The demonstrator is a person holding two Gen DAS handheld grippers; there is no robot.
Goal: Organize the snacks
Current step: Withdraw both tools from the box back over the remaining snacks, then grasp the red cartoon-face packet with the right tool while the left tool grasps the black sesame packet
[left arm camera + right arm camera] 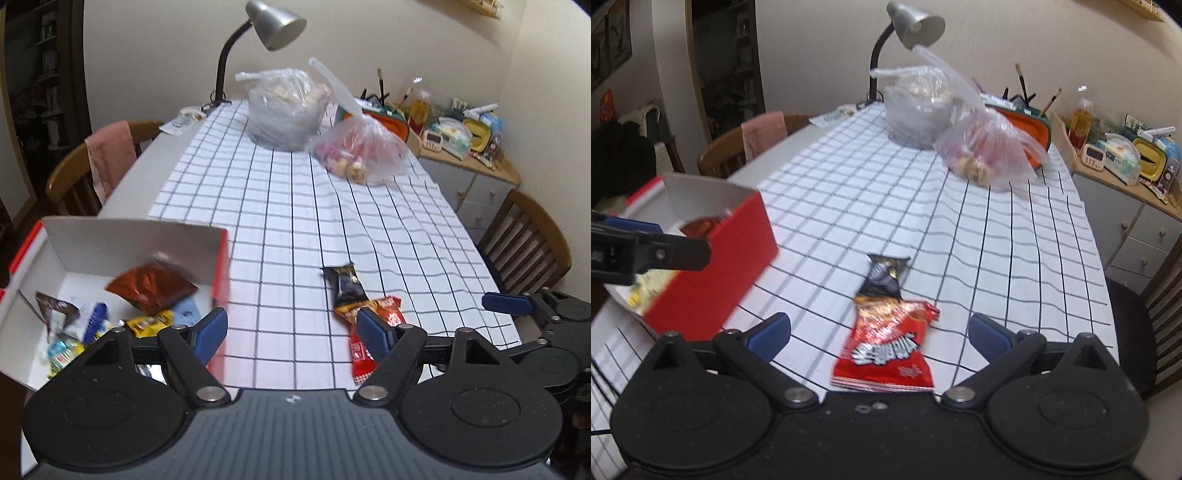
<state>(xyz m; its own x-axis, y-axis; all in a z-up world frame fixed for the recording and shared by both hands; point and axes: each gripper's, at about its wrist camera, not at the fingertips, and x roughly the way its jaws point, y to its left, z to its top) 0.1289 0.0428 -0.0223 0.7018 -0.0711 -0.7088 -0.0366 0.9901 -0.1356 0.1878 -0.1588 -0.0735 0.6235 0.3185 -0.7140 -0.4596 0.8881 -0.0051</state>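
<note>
A long table [798, 155] under a white, black-gridded cloth [923, 221] fills both views, with wooden chairs beside it and cream walls behind. At its near left corner stands a red box [713, 273] with a white inside, open on top, holding several small wrapped snacks, among them a brown foil packet [155, 288]. At the far end sit two clear plastic bags [288, 107] and a grey desk lamp [273, 26]. On the cloth right of the box lie a red snack packet [886, 350] with white lettering and, touching its far end, a black snack packet [884, 277]. The right gripper [879, 336] hangs wide open, empty, above the red packet. The left gripper [291, 328] is partly open and empty, near the box's right wall.
</note>
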